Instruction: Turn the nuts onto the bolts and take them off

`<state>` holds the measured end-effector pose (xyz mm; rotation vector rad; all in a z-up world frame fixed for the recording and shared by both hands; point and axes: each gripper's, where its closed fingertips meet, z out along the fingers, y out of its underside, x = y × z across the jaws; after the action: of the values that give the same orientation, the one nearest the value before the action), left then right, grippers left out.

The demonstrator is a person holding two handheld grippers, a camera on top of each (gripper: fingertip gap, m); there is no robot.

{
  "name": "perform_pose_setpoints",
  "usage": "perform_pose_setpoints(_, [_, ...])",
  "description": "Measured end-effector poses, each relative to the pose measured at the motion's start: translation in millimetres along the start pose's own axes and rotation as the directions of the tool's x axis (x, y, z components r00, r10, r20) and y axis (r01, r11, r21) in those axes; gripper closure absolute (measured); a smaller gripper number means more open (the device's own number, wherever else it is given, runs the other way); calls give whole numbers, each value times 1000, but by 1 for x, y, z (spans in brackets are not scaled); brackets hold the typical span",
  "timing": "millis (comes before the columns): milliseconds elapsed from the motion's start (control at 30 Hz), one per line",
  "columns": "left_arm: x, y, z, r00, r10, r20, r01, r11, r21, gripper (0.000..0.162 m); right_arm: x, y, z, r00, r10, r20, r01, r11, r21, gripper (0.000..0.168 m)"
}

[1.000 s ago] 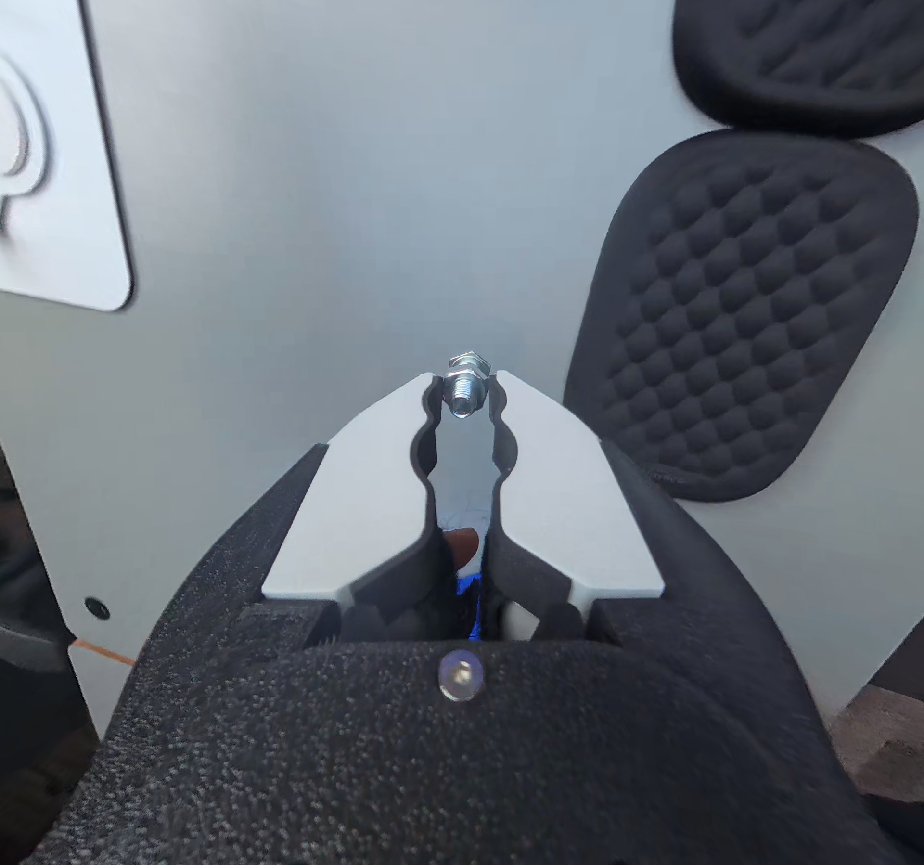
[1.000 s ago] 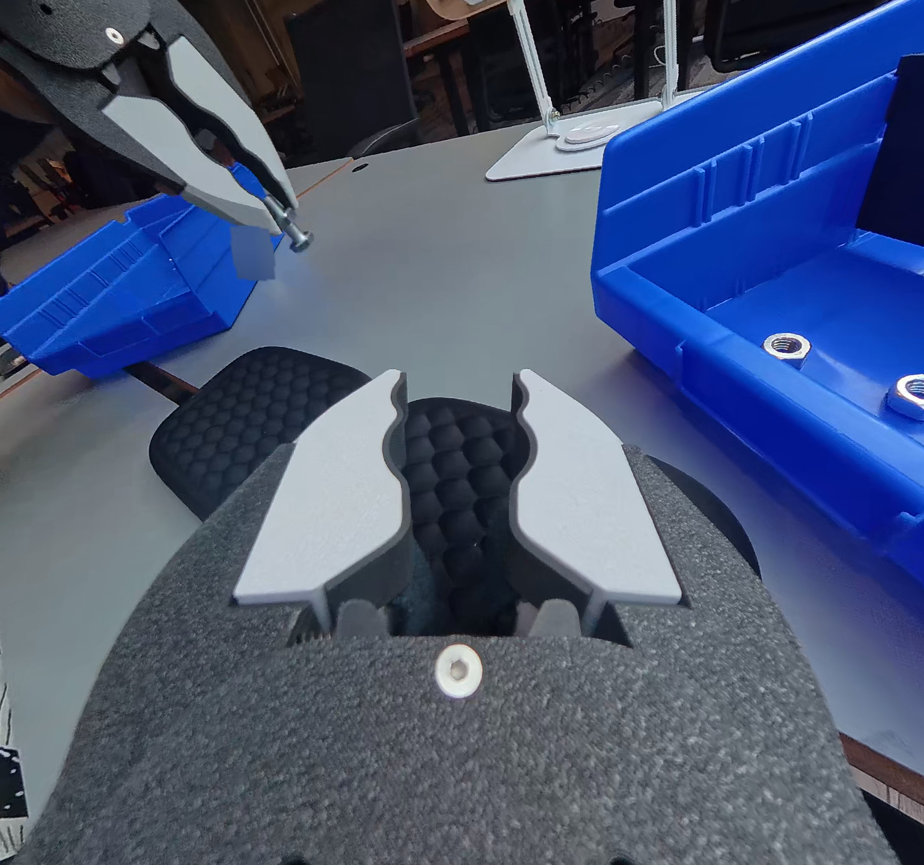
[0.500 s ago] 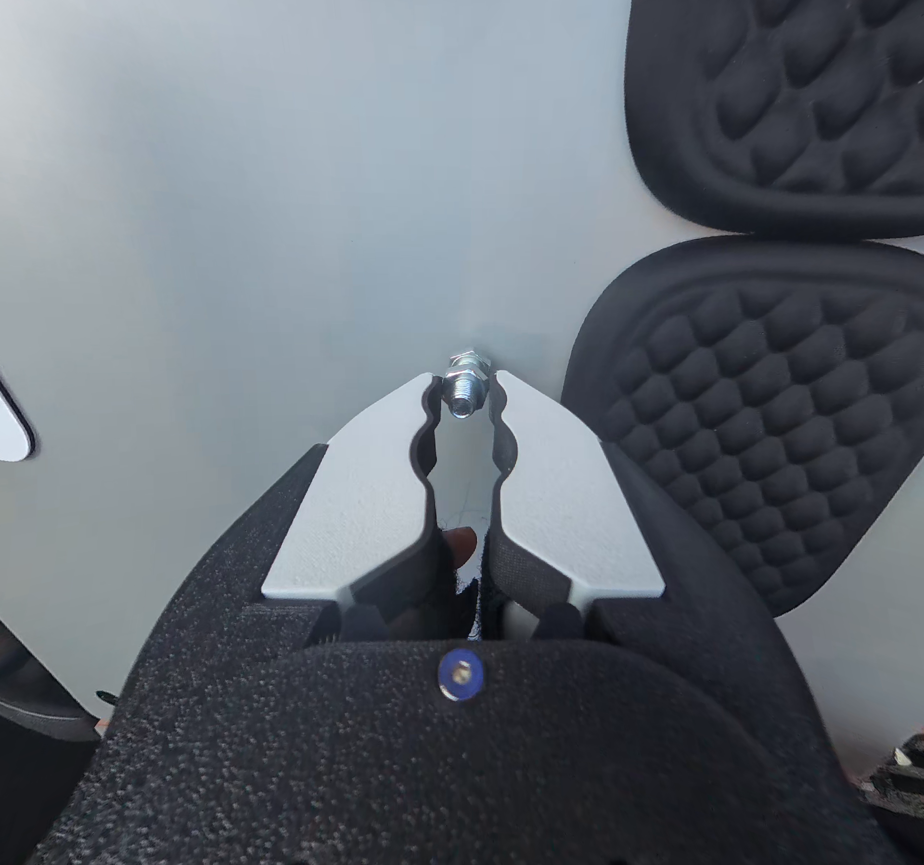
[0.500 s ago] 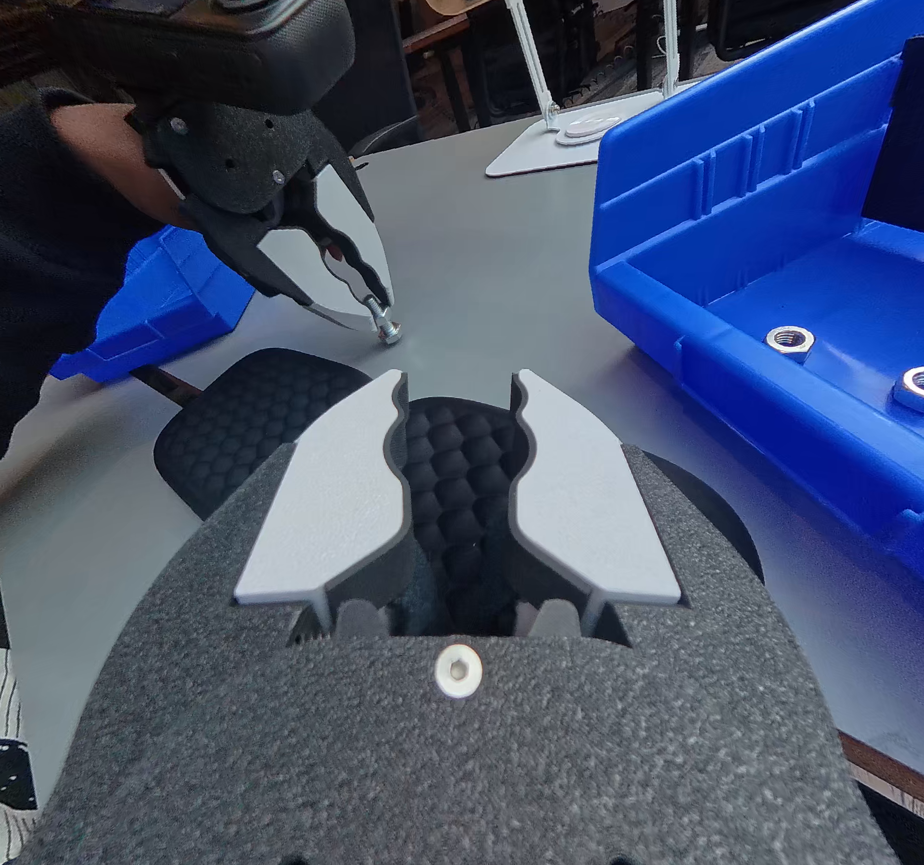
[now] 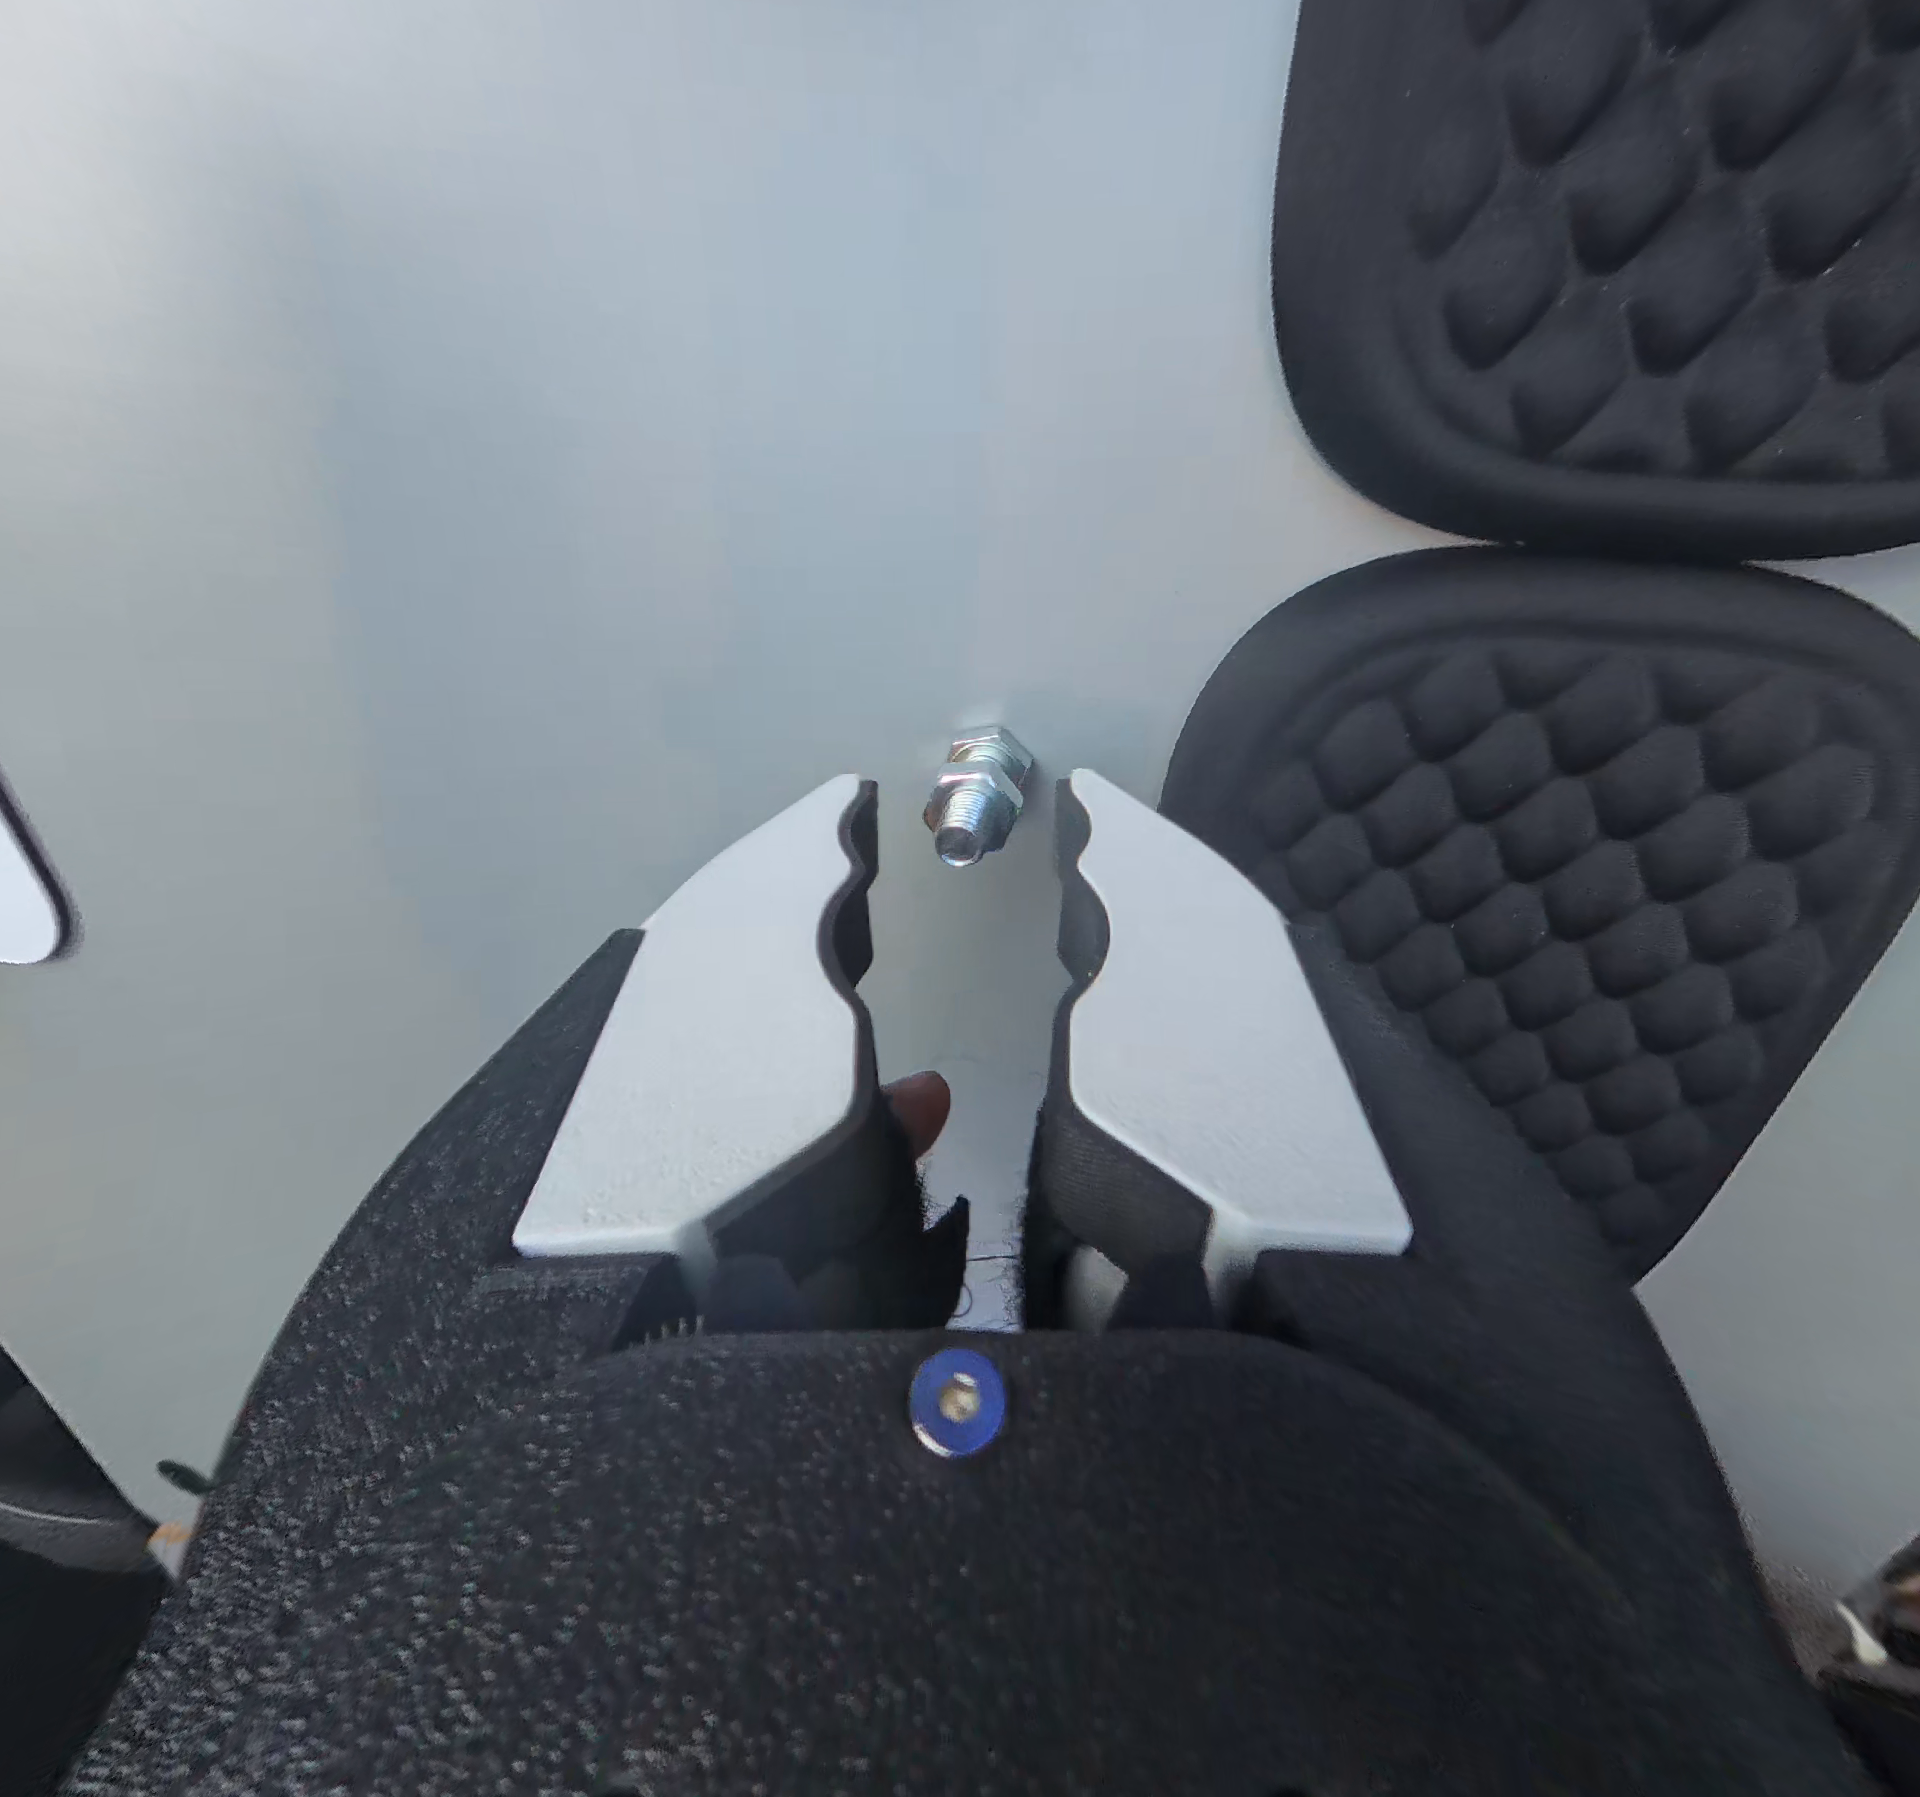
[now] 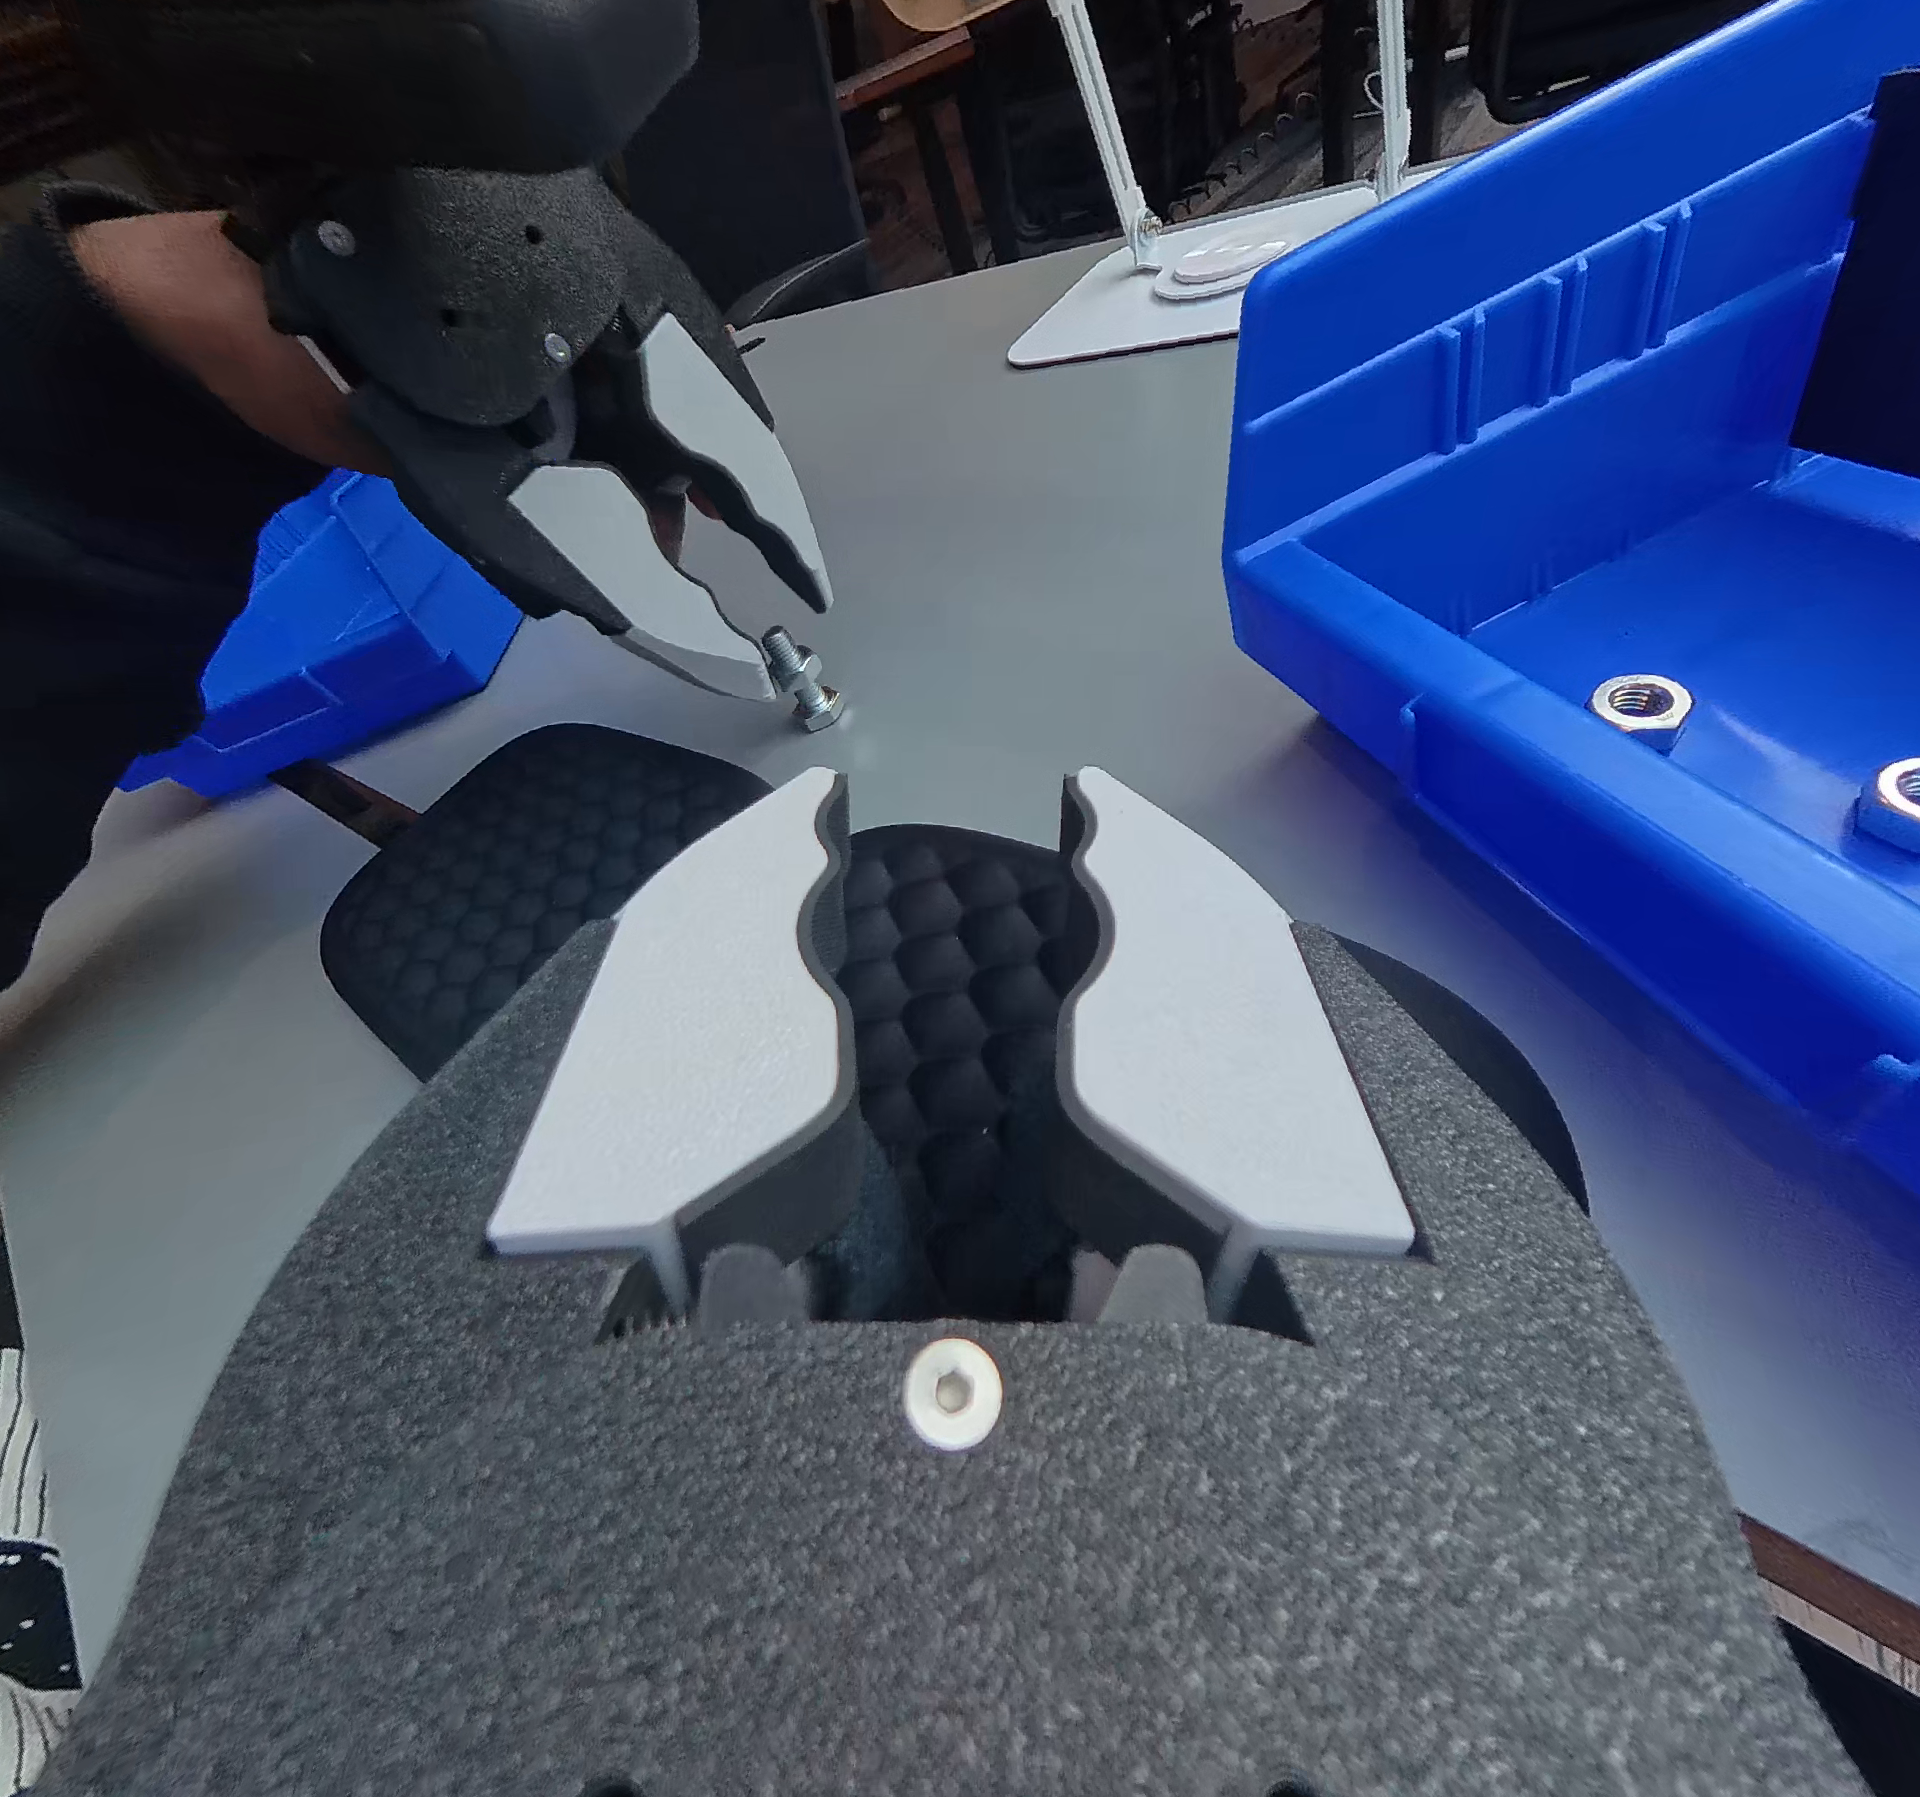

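Item: bolt [image 5: 975, 802] with nut threaded on, standing head-down on the grey table [image 5: 520, 397] between the spread jaws of our left gripper [image 5: 966, 791], right gripper [image 6: 951, 791] likewise released; we judge it small, rigid, slick, best pinched across the nut's flats.

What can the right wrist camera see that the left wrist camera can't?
Only the right wrist view shows the big blue bin with loose nuts inside, a smaller blue bin, a white stand, the right gripper open and empty, and a person's sleeve.

Only the left wrist view shows a fingertip behind the fingers.

Both show the bolt with a nut on it, standing head-down on the grey table, the open left gripper and two black pads.
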<state>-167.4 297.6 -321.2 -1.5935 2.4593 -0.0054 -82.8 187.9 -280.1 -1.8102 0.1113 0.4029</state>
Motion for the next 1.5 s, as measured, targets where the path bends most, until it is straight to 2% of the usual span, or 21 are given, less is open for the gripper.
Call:
perform_pose_setpoints(100, [-5,-8,-13,997,-71,28,67,990,126,115,0,0,0,1000,-1,-2,1,1000,-1,130])
perform_pose_setpoints(200, [-10,-25,-36,980,-197,29,171,907,385,101,0,0,0,1000,-1,-4,1,1000,-5,130])
perform_pose_setpoints(300, [-8,-42,-65,948,-316,-45,260,680,685,99,-1,1,1,1000,-13,-6,13,1000,-18,129])
perform_pose_setpoints(367, [-2,-42,-75,923,-368,-111,304,525,795,96,-2,3,3,999,-32,-6,31,999,-38,128])
perform_pose_setpoints(467, [9,-36,-80,912,-374,-169,305,340,890,93,-8,6,5,997,-81,15,82,993,-87,125])
perform_pose_setpoints(633, [25,-19,-82,925,-336,-179,250,182,951,87,-21,-7,13,969,-233,81,244,954,-173,117])
perform_pose_setpoints(733, [27,-10,-100,934,-306,-182,211,62,976,87,-29,-19,30,926,-346,150,373,900,-226,118])
perform_pose_setpoints(800, [29,-6,-101,937,-280,-208,230,50,972,87,-39,-20,48,885,-402,233,455,852,-257,123])
perform_pose_setpoints(933, [35,-10,-96,948,-265,-175,208,102,973,86,-57,-2,94,802,-458,382,581,746,-326,129])
perform_pose_setpoints(1067, [36,-11,-94,951,-273,-144,183,124,975,86,-49,27,131,761,-488,427,645,633,-427,130])
perform_pose_setpoints(1167, [33,-10,-95,946,-277,-167,204,109,973,86,-51,38,143,748,-485,453,661,611,-437,135])
perform_pose_setpoints(1233, [31,-8,-96,941,-287,-178,214,97,972,86,-53,39,147,728,-504,465,682,601,-416,142])
perform_pose_setpoints(1267, [31,-8,-96,940,-288,-181,216,95,972,86,-55,39,147,718,-509,475,691,599,-404,151])
perform_pose_setpoints(1333, [29,-7,-95,936,-300,-184,221,96,971,87,-53,38,145,702,-530,475,709,576,-407,151])
perform_pose_setpoints(1400, [27,-7,-95,931,-315,-184,224,96,970,88,-54,27,139,706,-534,466,706,588,-395,151])
perform_pose_setpoints(1500, [24,-6,-95,924,-344,-168,213,98,972,93,-71,-5,120,730,-492,475,670,651,-356,151])
